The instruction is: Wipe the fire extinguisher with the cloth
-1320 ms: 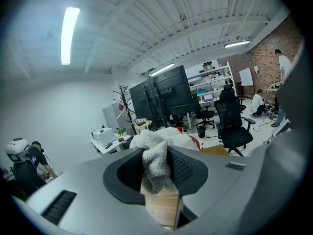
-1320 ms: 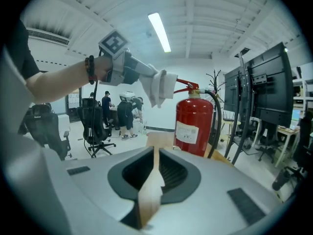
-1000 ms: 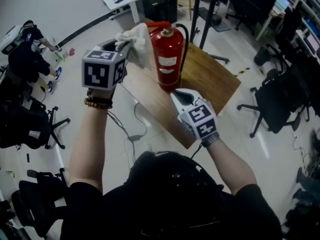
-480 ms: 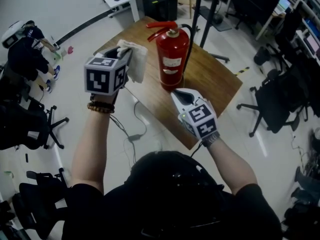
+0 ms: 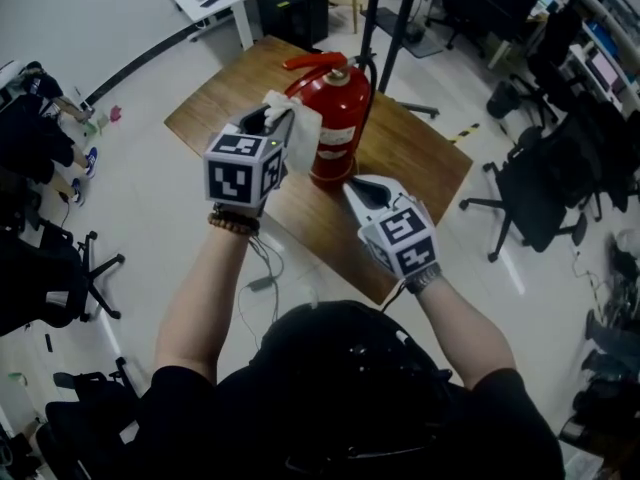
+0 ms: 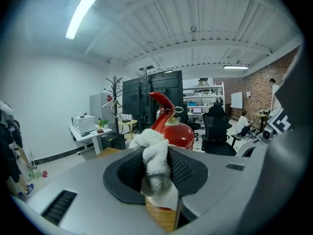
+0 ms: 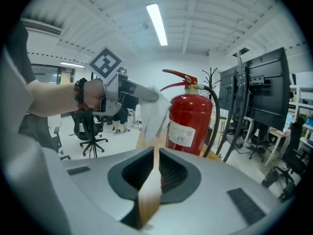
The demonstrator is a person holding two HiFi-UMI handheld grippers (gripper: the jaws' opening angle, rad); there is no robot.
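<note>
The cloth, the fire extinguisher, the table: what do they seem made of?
The cloth looks like white terry fabric, nubby, matte. The fire extinguisher is probably painted metal: glossy red with highlights. The table is wood or wood-look laminate; brown grain shows.

Fire extinguisher [image 5: 338, 118] upright on table [image 5: 425, 168], cloth [image 5: 298, 130] at its left side, right gripper [image 5: 356, 184] before it

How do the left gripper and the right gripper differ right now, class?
The left gripper clamps a white cloth; the right gripper is shut on nothing. The left gripper is held up beside the fire extinguisher body; the right gripper sits lower, near its base. Both point toward the fire extinguisher.
</note>
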